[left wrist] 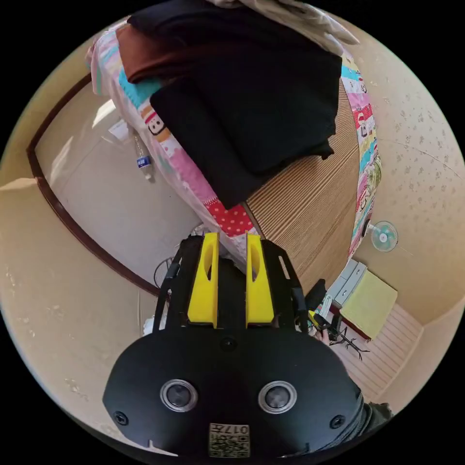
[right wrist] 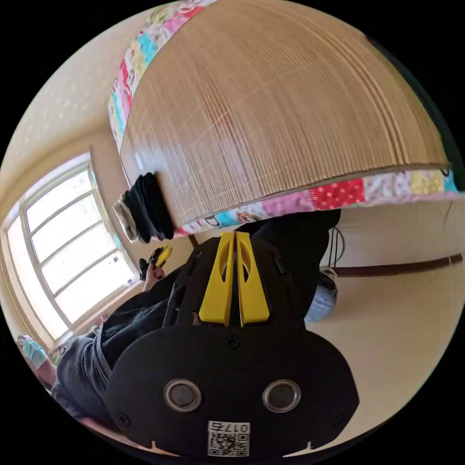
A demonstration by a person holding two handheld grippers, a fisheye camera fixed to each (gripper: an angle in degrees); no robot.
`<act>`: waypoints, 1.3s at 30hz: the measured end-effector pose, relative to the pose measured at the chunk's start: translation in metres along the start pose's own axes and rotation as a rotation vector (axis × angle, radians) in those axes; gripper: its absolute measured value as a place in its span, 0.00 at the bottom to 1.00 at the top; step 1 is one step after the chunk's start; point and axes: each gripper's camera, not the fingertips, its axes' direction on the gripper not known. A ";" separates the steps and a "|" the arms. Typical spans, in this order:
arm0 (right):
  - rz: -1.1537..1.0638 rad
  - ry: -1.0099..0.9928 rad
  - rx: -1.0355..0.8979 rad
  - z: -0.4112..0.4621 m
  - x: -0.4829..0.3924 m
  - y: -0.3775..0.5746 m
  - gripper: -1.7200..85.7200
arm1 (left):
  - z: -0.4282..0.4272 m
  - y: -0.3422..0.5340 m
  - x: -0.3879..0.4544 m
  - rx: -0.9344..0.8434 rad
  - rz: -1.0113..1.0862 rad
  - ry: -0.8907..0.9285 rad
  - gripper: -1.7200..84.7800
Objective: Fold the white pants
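In the left gripper view my left gripper [left wrist: 232, 236] hovers off the bed's edge, its yellow jaws a little apart with nothing between them. Ahead of it a stack of folded black clothes [left wrist: 252, 97] lies on the bed, with a brown piece [left wrist: 145, 58] beside it and a pale white cloth [left wrist: 300, 17] at the far end; I cannot tell whether that is the pants. In the right gripper view my right gripper [right wrist: 235, 234] has its jaws pressed together, empty, just below the bed's side. The dark stack [right wrist: 147, 208] shows at the mat's far edge with a whitish piece [right wrist: 123, 218].
A woven straw mat [left wrist: 310, 203] covers the bed over a patchwork quilt [right wrist: 339, 193]. A water bottle [left wrist: 143, 162] lies on the floor, a small fan [left wrist: 384, 236] and a yellow-topped cabinet [left wrist: 370, 302] stand near the wall. A person's dark sleeve [right wrist: 121, 324] and a window [right wrist: 72, 252] are behind.
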 end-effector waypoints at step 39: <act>0.418 -0.290 0.983 -0.496 0.102 -0.041 0.16 | 0.372 0.010 0.185 -0.417 0.083 -0.429 0.01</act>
